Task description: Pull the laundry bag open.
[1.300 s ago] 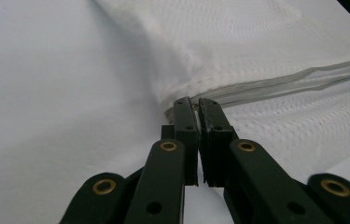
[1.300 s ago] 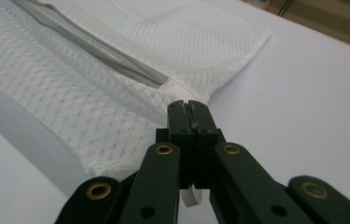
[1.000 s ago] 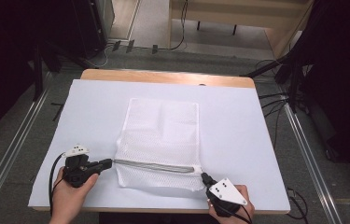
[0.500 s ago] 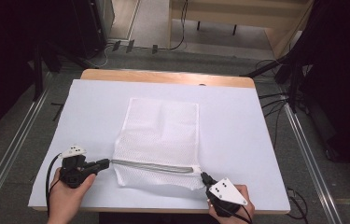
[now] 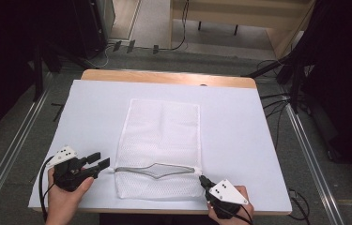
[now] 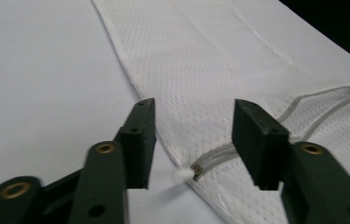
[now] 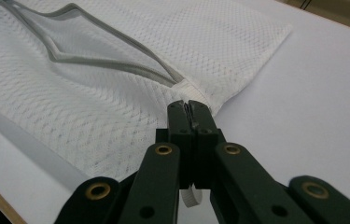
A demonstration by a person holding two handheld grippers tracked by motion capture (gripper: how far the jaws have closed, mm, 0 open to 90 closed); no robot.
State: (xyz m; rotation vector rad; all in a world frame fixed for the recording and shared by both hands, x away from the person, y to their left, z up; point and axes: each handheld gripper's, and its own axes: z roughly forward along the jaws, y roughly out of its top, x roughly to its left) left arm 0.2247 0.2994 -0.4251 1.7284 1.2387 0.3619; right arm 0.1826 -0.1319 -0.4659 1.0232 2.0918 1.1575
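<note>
A white mesh bag (image 5: 162, 131) lies flat in the middle of the white table (image 5: 94, 103). Its grey zipper (image 5: 157, 169) runs across the near end and gapes in the middle. My left gripper (image 5: 102, 159) is open at the zipper's left end. In the left gripper view the zipper's end (image 6: 196, 169) and the bag's edge (image 6: 200, 56) lie between the spread jaws of the left gripper (image 6: 195, 112), untouched. My right gripper (image 5: 202, 180) is shut on the bag's right edge by the zipper's other end. The right gripper view shows the right gripper (image 7: 189, 108) pinching the mesh (image 7: 70, 112) just below the zipper (image 7: 102, 60).
The table's near edge runs just under both hands. A wooden strip (image 5: 164, 77) borders the far edge. Cables (image 5: 277, 98) and metal rails (image 5: 9, 154) lie on the floor around the table.
The left gripper has drawn slightly left and its jaws now stand apart off the zipper's end. The right gripper has stayed put, still pinching the bag.
</note>
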